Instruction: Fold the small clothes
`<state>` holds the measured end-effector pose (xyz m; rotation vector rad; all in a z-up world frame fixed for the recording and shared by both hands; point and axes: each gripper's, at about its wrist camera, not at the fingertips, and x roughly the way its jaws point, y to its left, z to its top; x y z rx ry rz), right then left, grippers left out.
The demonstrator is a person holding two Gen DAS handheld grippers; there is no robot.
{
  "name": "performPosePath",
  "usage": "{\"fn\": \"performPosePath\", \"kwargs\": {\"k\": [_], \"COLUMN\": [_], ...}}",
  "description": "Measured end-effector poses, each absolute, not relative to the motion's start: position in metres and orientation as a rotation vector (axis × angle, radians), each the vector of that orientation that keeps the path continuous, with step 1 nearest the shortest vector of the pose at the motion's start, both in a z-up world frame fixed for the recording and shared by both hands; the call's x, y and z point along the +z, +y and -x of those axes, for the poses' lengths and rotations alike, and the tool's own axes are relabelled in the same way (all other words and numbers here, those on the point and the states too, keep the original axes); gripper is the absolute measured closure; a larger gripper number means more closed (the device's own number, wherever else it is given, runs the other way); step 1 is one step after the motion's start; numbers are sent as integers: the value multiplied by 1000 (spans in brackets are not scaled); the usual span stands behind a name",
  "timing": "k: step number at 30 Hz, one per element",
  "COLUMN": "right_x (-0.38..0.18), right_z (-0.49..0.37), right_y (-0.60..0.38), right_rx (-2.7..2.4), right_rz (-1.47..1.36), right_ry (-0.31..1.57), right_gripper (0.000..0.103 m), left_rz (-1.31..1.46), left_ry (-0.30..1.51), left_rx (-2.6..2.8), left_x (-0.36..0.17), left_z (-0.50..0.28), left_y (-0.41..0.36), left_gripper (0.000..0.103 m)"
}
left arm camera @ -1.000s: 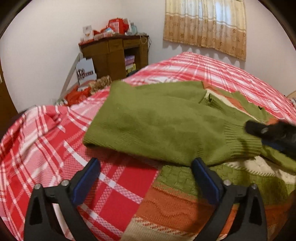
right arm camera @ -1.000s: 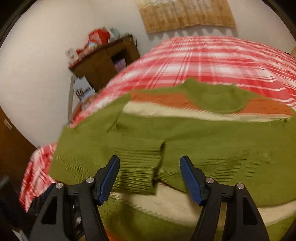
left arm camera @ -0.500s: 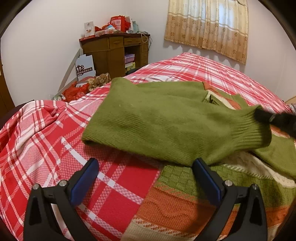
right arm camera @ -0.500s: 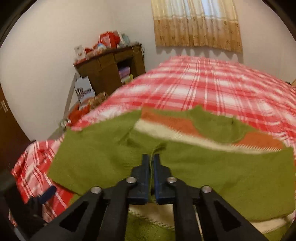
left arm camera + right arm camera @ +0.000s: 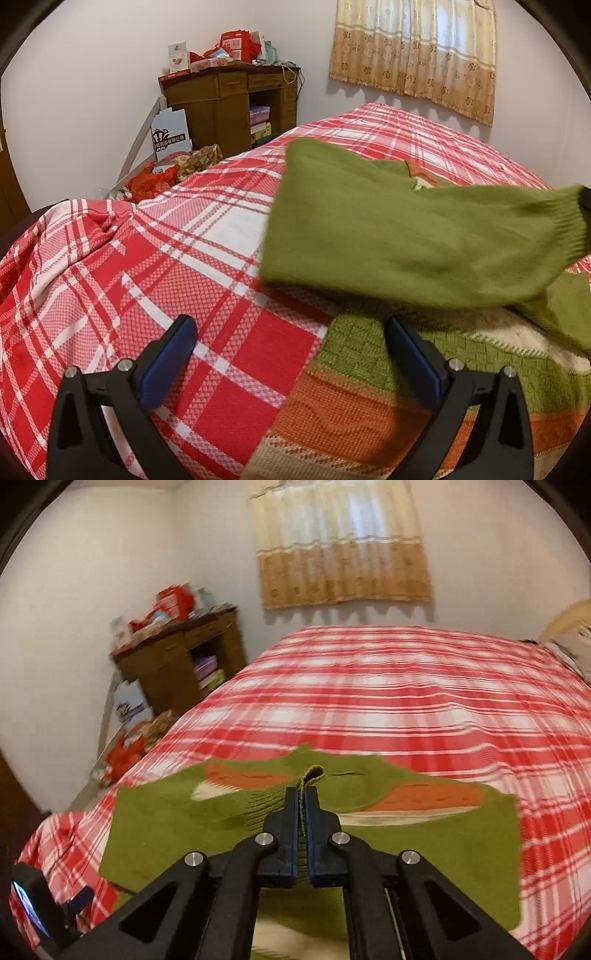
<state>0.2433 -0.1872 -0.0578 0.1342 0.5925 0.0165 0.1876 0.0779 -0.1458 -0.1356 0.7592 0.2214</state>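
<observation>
A small knitted sweater [image 5: 369, 398] in green, orange and cream stripes lies on the red plaid bed [image 5: 177, 266]. Its green sleeve [image 5: 406, 236] is lifted off the body and stretched toward the right. My right gripper [image 5: 303, 794] is shut on the sleeve's ribbed cuff [image 5: 314, 773], which sticks up between the blue pads. In the left wrist view that gripper shows only as a dark tip [image 5: 585, 197] at the cuff. My left gripper [image 5: 290, 328] hovers open over the sweater's left hem edge, with nothing between its fingers.
A brown wooden cabinet [image 5: 229, 107] with boxes on top stands against the far wall left of the bed. Bags and red clutter [image 5: 155, 177] lie on the floor beside it. A curtain [image 5: 343, 542] hangs on the back wall. Beyond the sweater the bed cover stretches away.
My right gripper closed on the sleeve cuff, then rose and drew back with it, lifting the sleeve off the sweater. The left gripper stayed open in place.
</observation>
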Motion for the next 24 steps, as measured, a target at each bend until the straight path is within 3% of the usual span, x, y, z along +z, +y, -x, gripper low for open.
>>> {"fn": "performPosePath", "kwargs": {"k": [13,24], "right_x": [-36,-116], "right_z": [-194,-196], "right_y": [-287,-327], "right_rx": [-234,-300], "right_rz": [-119,-199], "right_ry": [507,697], "right_gripper": [101,99], "left_rz": [133,114], "left_ry": [763,782], "left_rx": [231,237], "left_x": [-147,-146], "left_z": [-190,-194], "left_y": [78,75], "left_gripper": [0,0]}}
